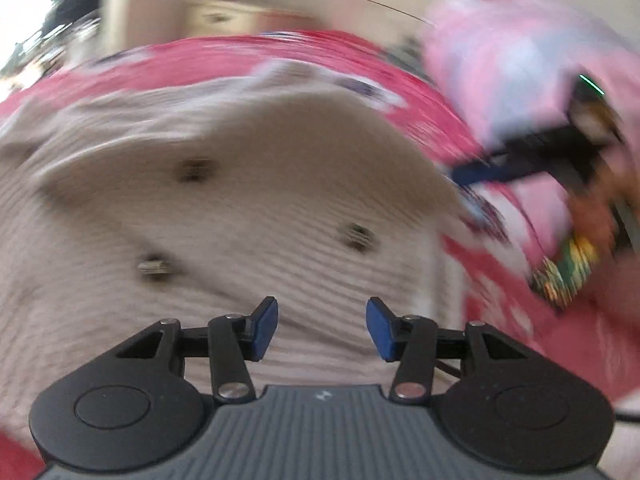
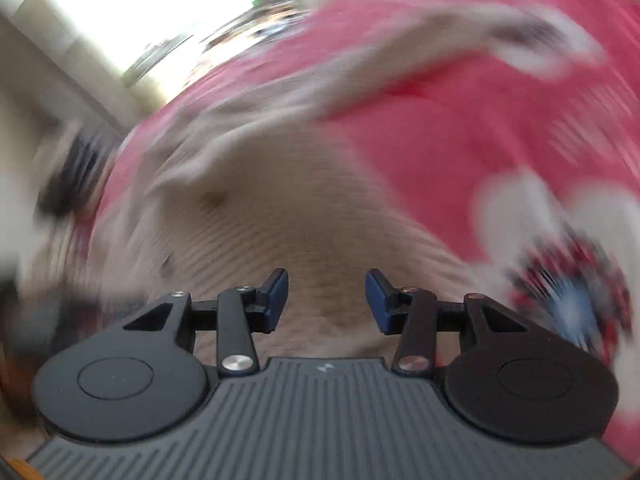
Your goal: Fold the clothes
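With both our left gripper (image 1: 322, 330) and right gripper (image 2: 326, 300) spread wide and empty above the beige ribbed garment (image 1: 224, 216), we judge a hem-or-edge pinch comes next.

Garment (image 1: 224, 208) on bedspread (image 1: 304, 56)

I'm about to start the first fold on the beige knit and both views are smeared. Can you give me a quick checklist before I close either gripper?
1. Left gripper open and empty: ok, nothing between the blue pads.
2. Right gripper open and empty: ok.
3. Beige knit garment under both grippers: ok, it fills the view ahead of each.
4. Garment lying flat on the red patterned cover: cannot tell, folds show near its far edge and blur hides the rest.
5. An edge or corner lined up between the fingers: not ok, only mid-fabric lies ahead.
6. Views sharp enough to aim: not ok, heavy motion blur.
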